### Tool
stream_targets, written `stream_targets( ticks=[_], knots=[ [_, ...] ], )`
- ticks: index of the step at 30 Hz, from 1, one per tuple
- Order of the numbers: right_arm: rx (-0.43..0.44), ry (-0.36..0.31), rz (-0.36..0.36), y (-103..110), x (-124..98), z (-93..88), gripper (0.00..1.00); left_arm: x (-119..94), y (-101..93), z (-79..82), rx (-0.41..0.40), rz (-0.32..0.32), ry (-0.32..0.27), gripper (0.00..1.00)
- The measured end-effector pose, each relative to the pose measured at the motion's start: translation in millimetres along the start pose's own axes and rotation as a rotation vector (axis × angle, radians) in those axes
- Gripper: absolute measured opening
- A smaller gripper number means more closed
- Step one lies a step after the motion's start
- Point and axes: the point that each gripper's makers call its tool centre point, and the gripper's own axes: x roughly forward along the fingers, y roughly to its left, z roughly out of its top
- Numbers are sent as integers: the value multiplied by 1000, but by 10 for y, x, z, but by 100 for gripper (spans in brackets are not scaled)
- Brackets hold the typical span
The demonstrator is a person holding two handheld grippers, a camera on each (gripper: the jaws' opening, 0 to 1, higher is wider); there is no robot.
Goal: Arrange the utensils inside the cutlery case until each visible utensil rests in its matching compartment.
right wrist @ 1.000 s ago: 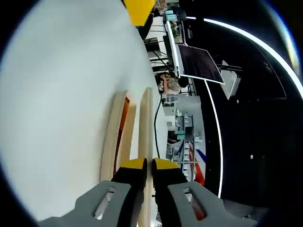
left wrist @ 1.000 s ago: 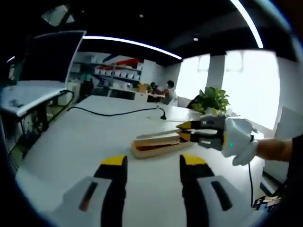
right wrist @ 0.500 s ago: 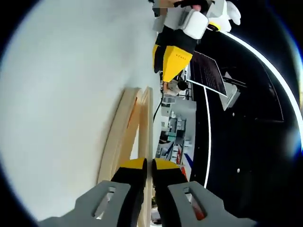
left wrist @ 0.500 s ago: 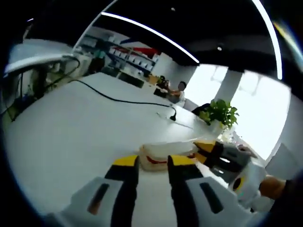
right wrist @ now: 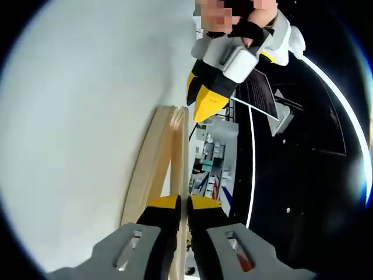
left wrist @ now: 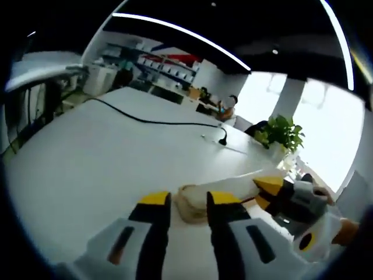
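Note:
A long wooden cutlery case (left wrist: 192,205) lies on the white table (left wrist: 87,157), with its thin lid (left wrist: 233,185) raised above the base. In the right gripper view the base (right wrist: 145,169) and lid (right wrist: 178,146) run away from my right gripper (right wrist: 182,202), which is shut on the lid's near end. That gripper (left wrist: 267,192) also enters the left gripper view from the right. My left gripper (left wrist: 189,198) is at the case's far end, jaws a narrow gap apart, with the case end showing between the tips. The left gripper (right wrist: 201,99) also appears in the right gripper view. The case's inside is hidden.
A black cable with a plug (left wrist: 175,122) crosses the table behind the case. A potted plant (left wrist: 281,131) stands at the far right edge. A laptop (right wrist: 259,93) sits off the table's other side. Shelves and a person are far back.
My left gripper has come up close to the case's end, and its jaws have narrowed since a second ago. The right gripper has kept its hold on the lid.

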Motion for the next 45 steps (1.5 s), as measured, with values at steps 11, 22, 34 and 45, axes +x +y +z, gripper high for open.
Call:
stream_targets(
  ticks=[11, 22, 34, 45],
  knots=[
    [-3, 2, 26, 107, -8, -13, 5, 88, 103, 54, 53, 25, 10, 27],
    [-33, -14, 55, 125, -43, -44, 15, 107, 35, 35, 158, 51, -4, 29],
    [-20, -56, 144, 108, -148, -116, 23, 144, 52, 70, 217, 70, -6, 32],
    [12, -101, 268, 75, -271, -234, 28, 149, 49, 77, 232, 78, -7, 33]
  ],
)
